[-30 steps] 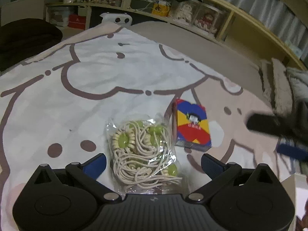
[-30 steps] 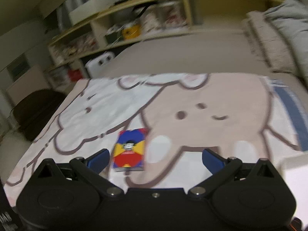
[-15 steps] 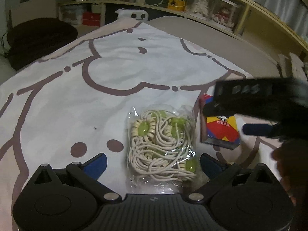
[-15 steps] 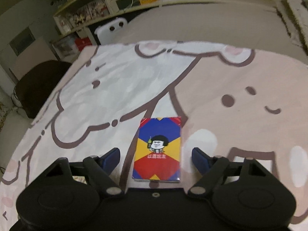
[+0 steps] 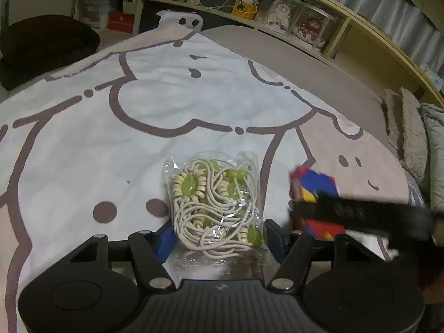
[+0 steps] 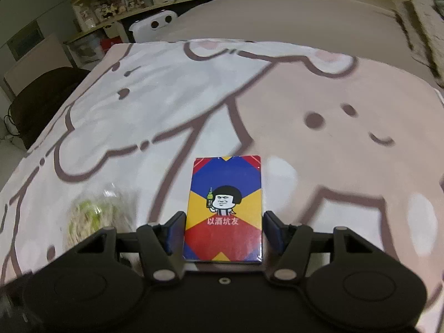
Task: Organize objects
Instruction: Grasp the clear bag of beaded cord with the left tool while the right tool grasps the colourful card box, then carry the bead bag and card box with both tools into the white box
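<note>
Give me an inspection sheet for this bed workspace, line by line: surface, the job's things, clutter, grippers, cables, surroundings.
Surface: cartoon-print blanket spread on a bed.
Job's things: clear bag of beaded cords; colourful card box to its right, apart from it.
Clutter: nothing seen on the blanket.
Grippers: left gripper jaws have just been closing, pads against the bag's sides; right gripper jaws have just been closing, pads at the box's long edges, the left one touching, a sliver showing at the right.
Cables: white cable on the shelf.
Surroundings: wooden shelves with figurines, dark chair, folded blankets.
</note>
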The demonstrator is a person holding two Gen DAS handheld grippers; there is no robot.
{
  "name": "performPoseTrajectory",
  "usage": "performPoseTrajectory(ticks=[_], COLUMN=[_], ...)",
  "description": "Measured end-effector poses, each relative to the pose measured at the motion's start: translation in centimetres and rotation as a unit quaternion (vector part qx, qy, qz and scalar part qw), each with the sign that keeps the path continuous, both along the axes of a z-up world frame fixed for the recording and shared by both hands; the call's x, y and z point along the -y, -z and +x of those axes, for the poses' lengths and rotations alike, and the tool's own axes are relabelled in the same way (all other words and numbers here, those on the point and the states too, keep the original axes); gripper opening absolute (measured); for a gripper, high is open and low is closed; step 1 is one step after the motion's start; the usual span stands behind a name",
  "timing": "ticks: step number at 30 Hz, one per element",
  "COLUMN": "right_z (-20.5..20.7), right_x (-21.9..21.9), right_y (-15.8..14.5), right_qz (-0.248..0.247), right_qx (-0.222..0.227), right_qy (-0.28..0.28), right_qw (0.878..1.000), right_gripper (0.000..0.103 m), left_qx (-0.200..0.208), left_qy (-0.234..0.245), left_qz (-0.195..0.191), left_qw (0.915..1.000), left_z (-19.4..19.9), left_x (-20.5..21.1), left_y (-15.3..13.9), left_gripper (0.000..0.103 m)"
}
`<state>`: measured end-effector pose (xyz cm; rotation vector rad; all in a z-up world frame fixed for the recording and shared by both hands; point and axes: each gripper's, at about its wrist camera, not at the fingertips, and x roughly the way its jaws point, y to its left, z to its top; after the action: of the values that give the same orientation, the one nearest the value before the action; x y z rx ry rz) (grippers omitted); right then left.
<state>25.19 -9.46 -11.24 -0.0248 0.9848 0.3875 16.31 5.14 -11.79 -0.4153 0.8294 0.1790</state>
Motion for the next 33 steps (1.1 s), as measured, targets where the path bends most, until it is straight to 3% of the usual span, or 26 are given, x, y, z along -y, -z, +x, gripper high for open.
performPoseTrajectory(ticks=[13, 27, 33], right_z=[-9.3, -17.2, -17.0], right_x=[5.6, 8.1, 8.2], right_y=[-0.2, -0.7, -0.1], right_qz=[-0.033, -0.050, -0.030], right_qx=[-0.016, -0.046, -0.055], right_qy=[0.019, -0.016, 0.012], right_qw=[0.999, 0.998, 0.998], right_gripper=[0.062, 0.062, 0.062], left_qx=[-0.041, -0.114, -0.112], left_qy=[0.076, 0.197, 0.185], left_qz=[0.000, 0.036, 0.026], left_qw=[0.9963, 0.9731, 0.9760], left_z=[-2.8, -6.1, -5.8], left_x=[1.2, 3.5, 3.1], left_y=[-0.5, -1.1, -0.9], left_gripper=[0.064, 0.065, 0.073])
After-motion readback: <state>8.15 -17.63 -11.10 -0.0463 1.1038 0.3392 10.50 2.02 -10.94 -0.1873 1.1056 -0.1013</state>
